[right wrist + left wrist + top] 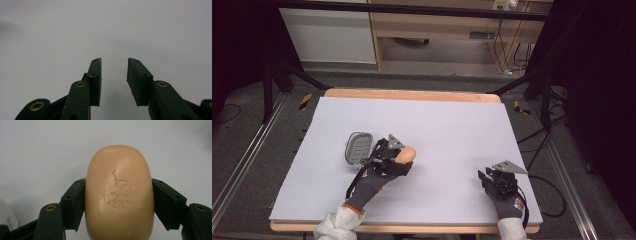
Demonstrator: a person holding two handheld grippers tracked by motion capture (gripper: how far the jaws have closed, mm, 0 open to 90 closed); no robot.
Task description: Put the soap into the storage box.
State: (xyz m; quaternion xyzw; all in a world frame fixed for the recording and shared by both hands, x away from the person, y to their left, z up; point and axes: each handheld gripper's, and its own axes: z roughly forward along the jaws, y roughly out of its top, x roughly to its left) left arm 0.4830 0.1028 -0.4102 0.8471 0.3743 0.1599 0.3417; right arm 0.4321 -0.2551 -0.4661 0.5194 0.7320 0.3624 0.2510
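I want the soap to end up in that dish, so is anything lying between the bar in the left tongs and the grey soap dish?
Nothing visible does. The peach oval soap bar is clamped in the left tongs, and the grey ribbed soap dish sits just beside them on bare white table cover.

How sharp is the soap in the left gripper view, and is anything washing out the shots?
Left gripper view: soap sharp, embossed mark readable, no glare. High view: soft; soap and soap dish lack detail, room beyond is dark. Right gripper view: pads crisp, faint shadows on the table.
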